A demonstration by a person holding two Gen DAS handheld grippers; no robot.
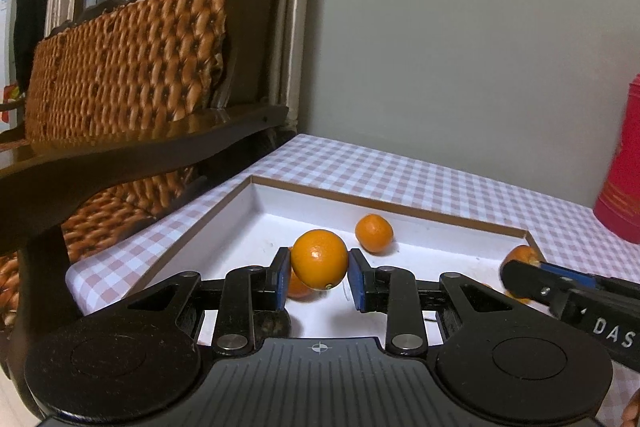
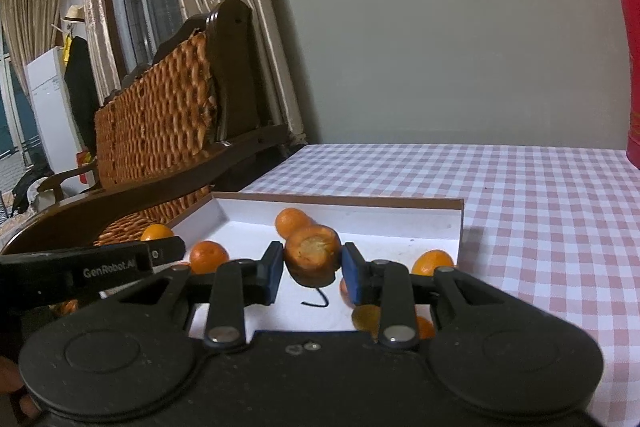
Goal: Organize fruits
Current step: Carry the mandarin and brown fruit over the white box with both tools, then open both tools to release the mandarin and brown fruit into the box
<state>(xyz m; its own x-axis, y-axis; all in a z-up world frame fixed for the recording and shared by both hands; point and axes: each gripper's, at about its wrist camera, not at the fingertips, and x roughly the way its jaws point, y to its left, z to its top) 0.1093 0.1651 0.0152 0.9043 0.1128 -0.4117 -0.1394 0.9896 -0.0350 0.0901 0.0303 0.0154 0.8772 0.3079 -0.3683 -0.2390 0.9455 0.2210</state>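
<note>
My left gripper is shut on a smooth orange and holds it above the white tray. My right gripper is shut on a carrot piece, its cut end facing the camera, over the same tray. Loose oranges lie in the tray: one at the back and one partly hidden under the held orange. In the right wrist view oranges lie at the back, left and right. The right gripper's finger shows at the left view's right edge.
The tray sits on a pink-and-white checked tablecloth. A dark wooden sofa with a woven cushion stands close on the left. A red thermos stands at the table's far right. A grey wall is behind.
</note>
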